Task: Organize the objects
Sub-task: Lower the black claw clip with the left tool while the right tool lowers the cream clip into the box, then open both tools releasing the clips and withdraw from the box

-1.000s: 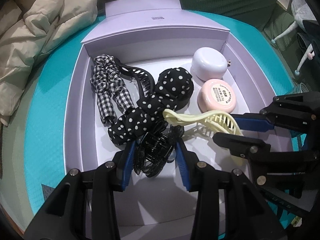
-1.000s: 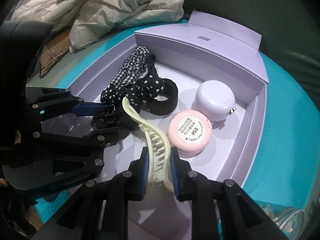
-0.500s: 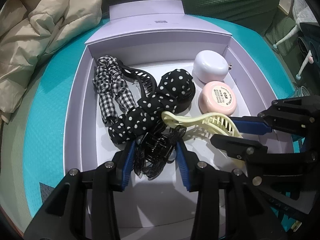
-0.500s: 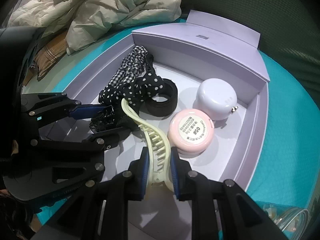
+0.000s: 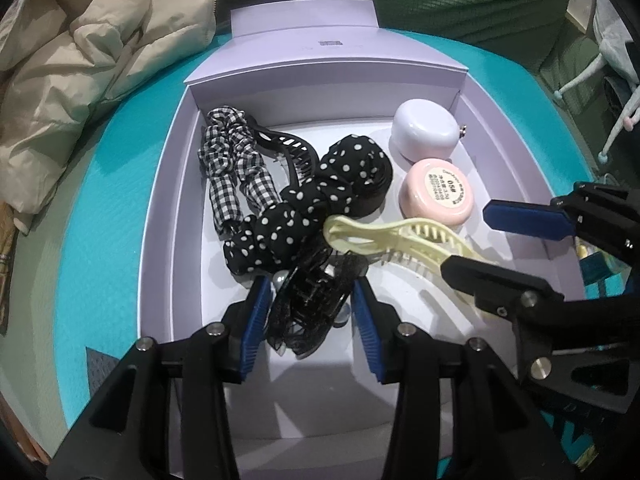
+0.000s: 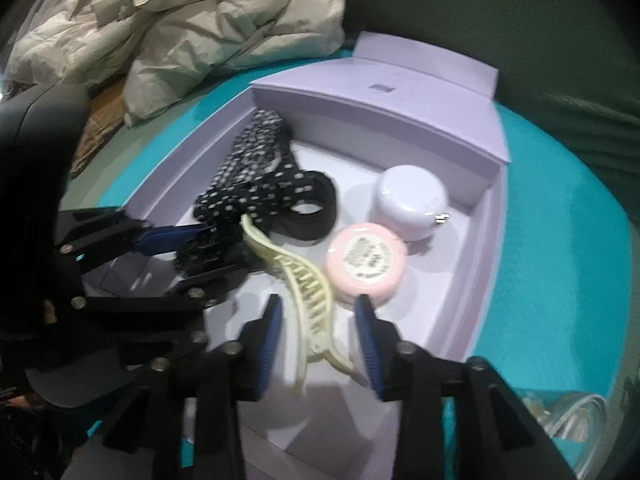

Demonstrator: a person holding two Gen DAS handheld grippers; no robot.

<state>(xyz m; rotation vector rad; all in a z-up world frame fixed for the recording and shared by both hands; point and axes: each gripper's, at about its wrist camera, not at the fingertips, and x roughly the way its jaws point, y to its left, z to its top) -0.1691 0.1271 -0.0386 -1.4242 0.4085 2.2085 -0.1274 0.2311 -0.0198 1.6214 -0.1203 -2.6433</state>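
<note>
Both grippers hang over the lilac box (image 5: 160, 216), which fills the centre of each view, and both are letting go. The right gripper (image 6: 318, 334), at the bottom of its own frame, has its jaws opening. The cream hair clip (image 6: 308, 300) lies loose between them on the box floor, with clear gaps on either side, so I take it as just set down here.

The left gripper (image 5: 308, 320), low in its frame, is opening too, around the black claw clip (image 5: 308, 308). Its pads look barely clear of the clip (hard to be sure, it is black on shadow).

Everything is being gathered in one box. The polka-dot scrunchie (image 5: 316, 196) and checked scrunchie (image 5: 232, 168) sit left of centre. The pink tin (image 5: 436, 196) and white case (image 5: 424, 132) are at upper right.
</note>
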